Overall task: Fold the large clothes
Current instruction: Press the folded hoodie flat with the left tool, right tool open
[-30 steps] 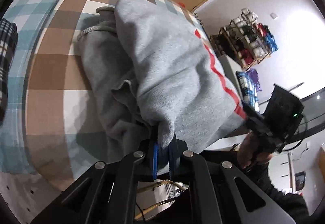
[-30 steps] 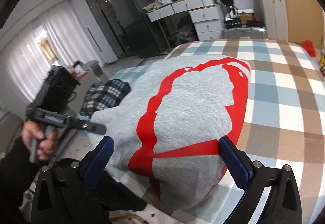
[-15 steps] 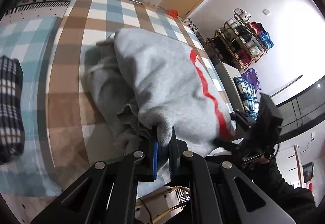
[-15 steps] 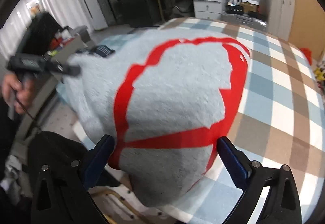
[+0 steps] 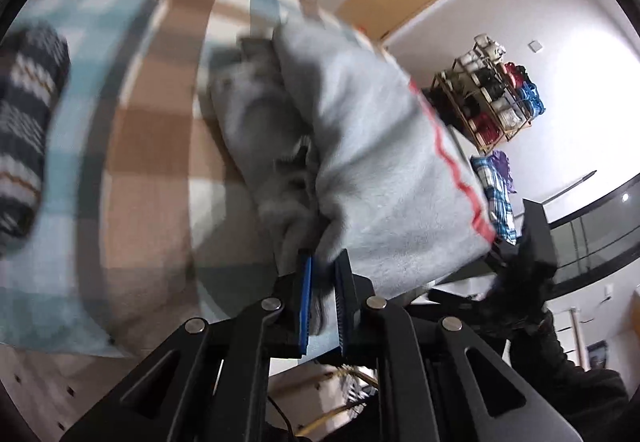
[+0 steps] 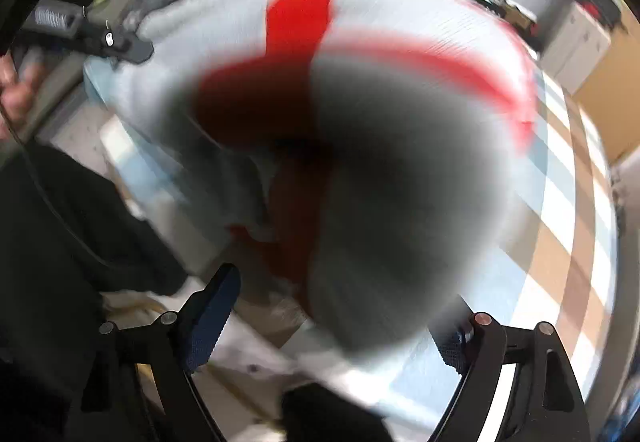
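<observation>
A grey sweatshirt with a red print lies bunched on the checked bed cover, hanging over its near edge. My left gripper pinches the sweatshirt's near corner between its blue pads, and its jaws are opening slightly. In the right wrist view the sweatshirt fills the blurred picture, its dark near edge bulging between the fingers. My right gripper stands wide around that edge, its jaws closing, pads not touching cloth. The left gripper's body shows at upper left there.
A black-and-white checked garment lies on the bed at far left. A shelf of shoes stands by the wall on the right. A person's dark clothing and hand are beside the bed's edge.
The right gripper dropped and tilted down onto the sweatshirt's near edge, its fingers drawing inward. The left gripper shifted with the pinched corner, and its pads parted a little.
</observation>
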Tool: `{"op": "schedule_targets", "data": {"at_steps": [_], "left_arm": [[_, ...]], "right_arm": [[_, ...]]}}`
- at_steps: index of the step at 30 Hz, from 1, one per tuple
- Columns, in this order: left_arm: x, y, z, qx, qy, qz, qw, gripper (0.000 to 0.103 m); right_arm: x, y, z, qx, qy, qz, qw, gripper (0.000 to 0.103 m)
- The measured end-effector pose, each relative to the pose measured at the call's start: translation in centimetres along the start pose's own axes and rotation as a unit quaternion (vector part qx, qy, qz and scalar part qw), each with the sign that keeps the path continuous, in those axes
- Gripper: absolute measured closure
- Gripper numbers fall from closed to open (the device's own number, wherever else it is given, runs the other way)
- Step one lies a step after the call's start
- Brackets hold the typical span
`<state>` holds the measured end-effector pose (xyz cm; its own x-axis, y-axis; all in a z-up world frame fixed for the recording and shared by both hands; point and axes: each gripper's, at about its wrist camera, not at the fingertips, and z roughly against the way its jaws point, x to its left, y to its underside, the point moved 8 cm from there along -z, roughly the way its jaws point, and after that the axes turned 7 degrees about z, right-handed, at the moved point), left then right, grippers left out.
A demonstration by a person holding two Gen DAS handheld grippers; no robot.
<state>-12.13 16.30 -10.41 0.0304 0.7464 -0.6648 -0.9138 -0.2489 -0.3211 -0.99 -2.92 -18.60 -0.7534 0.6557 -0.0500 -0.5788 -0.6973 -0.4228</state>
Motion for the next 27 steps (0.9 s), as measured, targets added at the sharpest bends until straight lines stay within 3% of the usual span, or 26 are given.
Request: {"op": "schedule_targets", "data": {"at_steps": [3, 5, 7, 9, 11, 14, 16, 18, 19, 20, 21, 22, 27], "left_arm": [[-1.0, -1.9, 3.0, -0.038, -0.03, -0.01, 0.9988, 0.094], [-2.3, -4.0, 4.8, -0.059, -0.027, -0.02, 0.9977, 0.085], [-3.2, -5.8, 4.4, -0.064, -0.024, -0.025, 0.9974, 0.031], [-4.5, -7.3, 2.3, -0.045, -0.008, -0.024, 0.9987, 0.029], [-4.3, -7.9, -0.7, 0.005, 0.0, -0.009, 1.0, 0.029], [-3.5, -7.9, -5.2, 0.073, -0.016, 0.012, 0.9971, 0.029], [-2.7, -8.1, -7.5, 0.096, -0.028, 0.03, 0.9946, 0.029], [-3.0, -8.5, -8.8, 0.111, -0.007, 0.044, 0.9928, 0.029], [-3.1, -8.5, -9.0, 0.113, -0.002, 0.049, 0.9924, 0.034], [-3.2, -8.6, -9.4, 0.115, 0.007, 0.053, 0.9919, 0.043], [-3.5, -8.6, -9.4, 0.119, 0.012, 0.053, 0.9914, 0.073], [-3.5, -8.8, -9.5, 0.119, -0.002, 0.051, 0.9917, 0.089], [-4.1, -9.0, -9.1, 0.112, -0.016, 0.035, 0.993, 0.096]], "right_arm": [[-2.0, -0.3, 4.2, -0.062, -0.011, -0.037, 0.997, 0.015], [-3.0, -0.7, 6.4, -0.098, -0.01, -0.053, 0.994, 0.015], [-3.7, -2.0, 8.4, -0.149, -0.013, -0.058, 0.987, 0.011], [-3.9, -3.1, 8.8, -0.171, -0.002, -0.052, 0.984, 0.006], [-4.3, -4.8, 7.9, -0.175, -0.007, -0.034, 0.984, 0.006], [-3.7, -6.1, 4.2, -0.133, -0.038, -0.028, 0.99, 0.006], [-3.3, -6.1, 1.8, -0.104, -0.058, -0.029, 0.992, 0.007], [-3.5, -5.8, 1.3, -0.112, -0.04, -0.026, 0.993, 0.004], [-3.4, -5.8, 0.8, -0.114, -0.039, -0.021, 0.992, 0.003], [-3.5, -6.0, 0.7, -0.116, -0.043, -0.023, 0.992, 0.001], [-3.5, -6.1, 0.6, -0.119, -0.048, -0.027, 0.991, 0.0], [-3.5, -6.0, 0.6, -0.122, -0.054, -0.032, 0.991, 0.0], [-2.7, -6.0, 1.6, -0.125, -0.054, -0.027, 0.99, 0.0]]}}
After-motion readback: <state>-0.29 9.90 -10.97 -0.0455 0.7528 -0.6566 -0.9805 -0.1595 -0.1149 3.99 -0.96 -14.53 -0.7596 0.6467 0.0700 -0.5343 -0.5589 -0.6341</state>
